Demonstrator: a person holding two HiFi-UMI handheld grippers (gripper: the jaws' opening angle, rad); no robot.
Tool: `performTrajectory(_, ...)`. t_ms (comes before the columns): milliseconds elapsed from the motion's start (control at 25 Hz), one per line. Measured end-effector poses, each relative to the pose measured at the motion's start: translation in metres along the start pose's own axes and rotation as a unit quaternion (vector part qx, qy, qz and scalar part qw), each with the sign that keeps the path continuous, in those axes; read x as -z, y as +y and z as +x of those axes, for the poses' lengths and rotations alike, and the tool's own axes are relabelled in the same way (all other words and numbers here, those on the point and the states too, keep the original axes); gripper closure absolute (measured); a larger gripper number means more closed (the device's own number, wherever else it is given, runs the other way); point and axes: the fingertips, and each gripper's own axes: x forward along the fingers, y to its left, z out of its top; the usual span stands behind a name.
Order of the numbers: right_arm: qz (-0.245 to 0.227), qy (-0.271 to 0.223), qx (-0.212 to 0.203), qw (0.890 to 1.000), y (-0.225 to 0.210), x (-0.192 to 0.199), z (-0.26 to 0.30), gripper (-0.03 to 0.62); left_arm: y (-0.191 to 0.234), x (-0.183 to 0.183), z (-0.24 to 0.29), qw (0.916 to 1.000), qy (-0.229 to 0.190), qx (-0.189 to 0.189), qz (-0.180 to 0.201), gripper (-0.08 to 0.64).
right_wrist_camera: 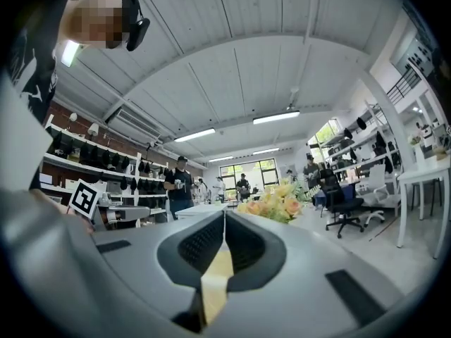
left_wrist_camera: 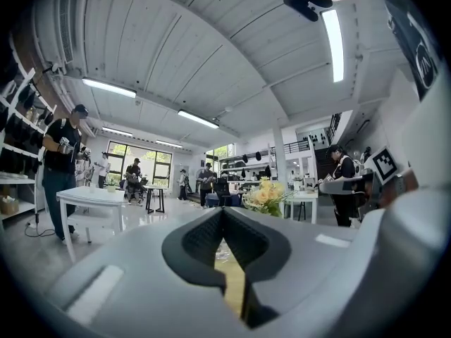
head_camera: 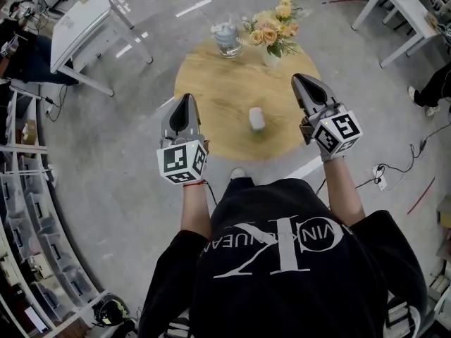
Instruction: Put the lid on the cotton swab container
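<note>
A small white rounded container (head_camera: pixel 257 118) stands near the middle of the round wooden table (head_camera: pixel 211 83); whether it carries a lid I cannot tell. A clear jar (head_camera: pixel 225 38) with pale contents sits at the table's far edge. My left gripper (head_camera: pixel 186 99) hovers over the table's left rim, jaws shut and empty, left of the white container. My right gripper (head_camera: pixel 302 80) hovers over the right rim, also shut and empty. The left gripper view shows its jaws (left_wrist_camera: pixel 224 213) pressed together with nothing between them, and so does the right gripper view (right_wrist_camera: pixel 224 215).
A vase of yellow and peach flowers (head_camera: pixel 271 32) stands at the table's far side beside the jar. White desks (head_camera: pixel 84 30) (head_camera: pixel 402 9) stand on the grey floor beyond. Shelving (head_camera: pixel 28 245) lines the left. Several people stand in the background (left_wrist_camera: pixel 62 167).
</note>
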Motion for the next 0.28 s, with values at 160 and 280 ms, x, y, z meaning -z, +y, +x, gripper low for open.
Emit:
performTrajectory(160,0.0,0.002,-0.004,1.0,0.0043,0.0007,0.0047,0.577,0.0053,0.0009,-0.0002,1.0,0.001,-0.001,-0.004,0.549)
performTrajectory(280,0.001,0.002,-0.005,1.0,0.0078,-0.0003,0.0083,0.577,0.0096,0.0011,-0.0007,1.0,0.001,-0.003,-0.006,0.549)
